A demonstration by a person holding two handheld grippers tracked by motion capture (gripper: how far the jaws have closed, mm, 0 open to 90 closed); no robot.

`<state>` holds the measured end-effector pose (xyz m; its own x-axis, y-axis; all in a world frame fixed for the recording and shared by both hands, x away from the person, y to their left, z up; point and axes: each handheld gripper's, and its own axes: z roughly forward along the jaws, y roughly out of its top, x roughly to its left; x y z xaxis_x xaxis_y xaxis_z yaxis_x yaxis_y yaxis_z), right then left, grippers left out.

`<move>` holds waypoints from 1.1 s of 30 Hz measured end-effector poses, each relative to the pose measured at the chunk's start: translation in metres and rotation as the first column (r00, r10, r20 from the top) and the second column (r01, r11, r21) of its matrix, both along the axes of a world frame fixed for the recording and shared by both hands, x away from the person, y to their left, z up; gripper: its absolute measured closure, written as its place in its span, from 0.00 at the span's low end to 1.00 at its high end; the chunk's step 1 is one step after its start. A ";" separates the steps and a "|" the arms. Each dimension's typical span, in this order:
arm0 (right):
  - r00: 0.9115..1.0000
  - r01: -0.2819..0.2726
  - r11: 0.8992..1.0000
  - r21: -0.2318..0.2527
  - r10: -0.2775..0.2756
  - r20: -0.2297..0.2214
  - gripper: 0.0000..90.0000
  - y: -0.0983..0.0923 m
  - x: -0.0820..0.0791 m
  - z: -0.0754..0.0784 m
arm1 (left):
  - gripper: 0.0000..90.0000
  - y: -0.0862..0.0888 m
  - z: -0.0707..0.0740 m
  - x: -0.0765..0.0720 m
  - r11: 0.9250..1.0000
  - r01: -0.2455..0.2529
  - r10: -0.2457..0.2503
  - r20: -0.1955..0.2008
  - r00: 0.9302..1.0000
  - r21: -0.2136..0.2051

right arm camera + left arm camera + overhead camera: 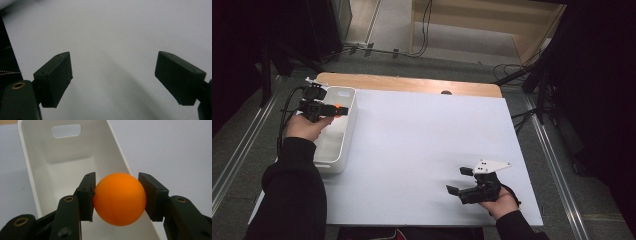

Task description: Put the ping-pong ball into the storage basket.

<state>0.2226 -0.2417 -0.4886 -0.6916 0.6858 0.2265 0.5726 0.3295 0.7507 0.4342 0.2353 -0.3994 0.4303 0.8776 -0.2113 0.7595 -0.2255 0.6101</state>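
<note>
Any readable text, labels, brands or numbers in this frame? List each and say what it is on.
None can be read. The orange ball held in the left tool, the white bin, the white table sheet and the right tool all show plain surfaces, with no print or label.

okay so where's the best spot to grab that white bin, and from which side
Take the white bin by its long right wall, coming down from above with one jaw inside and one outside. The wall is thin and upright, and the top is open. The end wall with the handle slot would also do. The right claw, open over the table, is free; the left claw holds the orange ball.
</note>
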 end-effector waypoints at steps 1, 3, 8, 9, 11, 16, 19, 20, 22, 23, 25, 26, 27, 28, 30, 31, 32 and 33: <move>1.000 -0.001 1.000 -0.001 0.001 0.000 0.15 0.000 0.000 0.000 | 0.56 0.001 0.001 0.000 1.000 0.001 -0.001 0.002 1.000 -0.004; 1.000 0.002 1.000 -0.001 -0.002 -0.006 0.15 0.000 0.000 0.000 | 0.56 0.001 0.001 0.000 1.000 -0.005 0.005 0.006 1.000 0.000; 1.000 -0.008 1.000 -0.004 0.008 0.001 0.15 0.000 0.000 0.000 | 0.44 0.003 0.005 0.000 0.999 -0.028 0.028 0.003 1.000 -0.020; 1.000 -0.010 1.000 -0.005 0.010 0.002 0.15 0.001 0.000 0.000 | 0.41 0.003 0.006 -0.001 0.999 -0.032 0.033 0.006 0.999 -0.025; 1.000 -0.011 1.000 -0.005 0.011 0.003 0.15 0.001 0.000 0.000 | 0.39 0.003 0.010 -0.002 0.999 -0.027 0.027 0.011 1.000 -0.036; 1.000 -0.010 1.000 -0.007 0.010 0.002 0.15 0.001 0.000 -0.001 | 0.36 0.003 0.017 -0.005 0.998 -0.005 0.006 0.023 1.000 -0.063; 1.000 -0.009 1.000 -0.011 0.009 -0.003 0.15 0.001 -0.001 -0.001 | 0.35 0.001 0.020 -0.007 0.997 0.008 -0.005 0.034 0.999 -0.080; 1.000 -0.009 1.000 -0.011 0.009 -0.003 0.15 0.001 -0.001 -0.001 | 0.35 0.000 0.022 -0.008 0.996 0.018 -0.015 0.039 0.999 -0.087; 1.000 -0.009 1.000 -0.008 0.009 -0.004 0.15 0.002 -0.001 -0.001 | 0.31 -0.004 0.024 -0.009 0.994 0.040 -0.036 0.040 0.999 -0.101; 1.000 -0.008 1.000 -0.010 0.007 -0.004 0.15 0.002 -0.001 -0.001 | 0.31 -0.005 0.026 -0.010 0.993 0.055 -0.051 0.039 0.998 -0.109; 1.000 -0.007 1.000 -0.012 0.007 -0.004 0.15 0.001 -0.001 -0.001 | 0.31 -0.010 0.028 -0.012 0.990 0.078 -0.074 0.044 0.996 -0.119; 1.000 -0.007 1.000 -0.015 0.007 -0.003 0.15 0.001 -0.001 -0.001 | 0.31 -0.013 0.029 -0.013 0.988 0.090 -0.085 0.048 0.995 -0.123; 1.000 -0.006 1.000 -0.015 0.006 -0.004 0.15 0.001 -0.001 -0.001 | 0.31 -0.015 0.031 -0.014 0.986 0.103 -0.097 0.051 0.994 -0.128; 1.000 -0.005 1.000 -0.017 0.005 -0.004 0.15 0.001 -0.001 -0.001 | 0.31 -0.017 0.032 -0.015 0.984 0.118 -0.111 0.055 0.992 -0.135; 1.000 -0.004 1.000 -0.018 0.004 -0.006 0.15 0.001 -0.001 -0.001 | 0.31 -0.022 0.035 -0.017 0.980 0.138 -0.129 0.070 0.989 -0.145; 1.000 0.000 1.000 -0.020 0.000 -0.006 0.15 0.001 -0.001 -0.001 | 0.31 -0.024 0.036 -0.019 0.978 0.143 -0.133 0.076 0.988 -0.149; 1.000 0.002 1.000 -0.021 -0.002 -0.009 0.15 0.001 0.000 -0.001 | 0.31 -0.026 0.036 -0.019 0.976 0.156 -0.145 0.082 0.986 -0.154; 1.000 0.005 1.000 -0.024 -0.006 -0.012 0.15 0.001 0.000 -0.002 | 0.27 -0.030 0.036 -0.021 0.974 0.167 -0.156 0.083 0.984 -0.150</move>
